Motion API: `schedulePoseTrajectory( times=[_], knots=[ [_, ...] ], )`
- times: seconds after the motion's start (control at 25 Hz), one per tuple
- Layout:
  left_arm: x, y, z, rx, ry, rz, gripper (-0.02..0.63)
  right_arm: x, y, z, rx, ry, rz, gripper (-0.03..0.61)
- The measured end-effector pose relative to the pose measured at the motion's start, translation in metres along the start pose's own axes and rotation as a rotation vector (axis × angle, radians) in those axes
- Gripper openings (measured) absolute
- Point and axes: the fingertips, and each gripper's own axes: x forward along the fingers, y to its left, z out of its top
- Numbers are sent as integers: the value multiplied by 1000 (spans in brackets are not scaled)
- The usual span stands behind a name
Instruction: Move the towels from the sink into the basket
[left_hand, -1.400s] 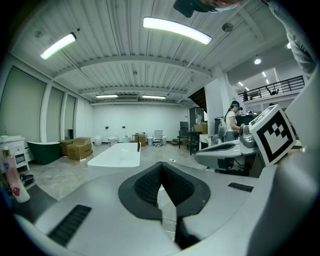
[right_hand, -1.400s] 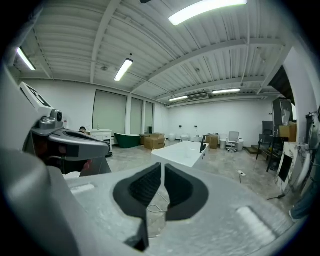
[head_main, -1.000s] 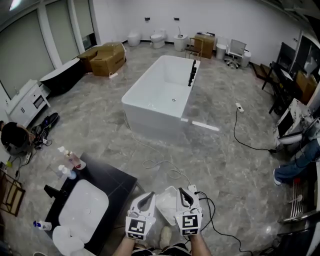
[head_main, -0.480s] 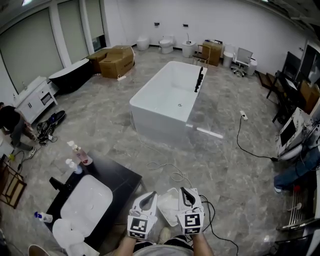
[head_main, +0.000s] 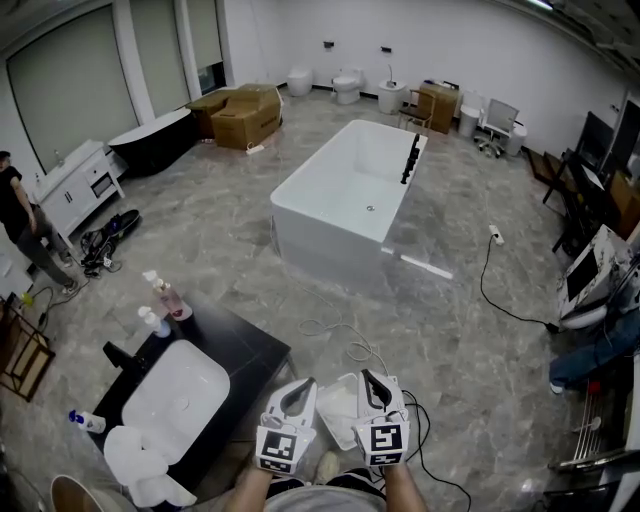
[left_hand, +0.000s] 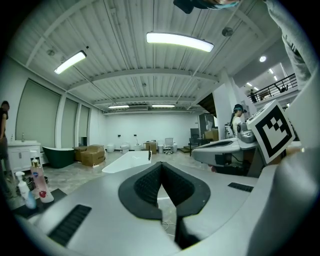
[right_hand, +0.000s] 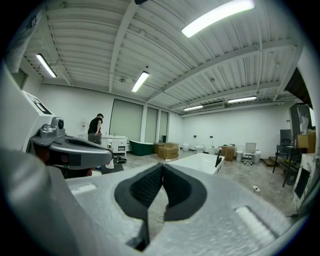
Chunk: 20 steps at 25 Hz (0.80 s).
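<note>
well apart, towels (head_main: 138, 468) by sink (head_main: 176, 398) — left of closed left claw (head_main: 299, 392)

- Grey marble floor (head_main: 200, 240).
- White bathtub (head_main: 340, 195) at twelve o'clock.
- Cardboard boxes (head_main: 245, 112) at eleven o'clock.
- Office chair (head_main: 497, 120) at one o'clock.
- Strip lights (left_hand: 179, 41) on ribbed ceiling (left_hand: 125, 65).
</note>
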Motion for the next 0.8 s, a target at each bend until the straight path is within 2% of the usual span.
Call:
schedulePoseTrajectory(
  times=[0.32, 0.44, 0.8],
  knots=[
    [-23, 24, 0, 4, 4, 89, 9, 14, 37, 10, -14, -22, 105, 1],
    [-36, 39, 4, -26, -1, 152, 9, 21, 58, 15, -24, -33, 164, 0],
    [-98, 90, -14, -24, 19, 352, 9, 39, 144, 28, -45, -78, 384, 0]
  ],
)
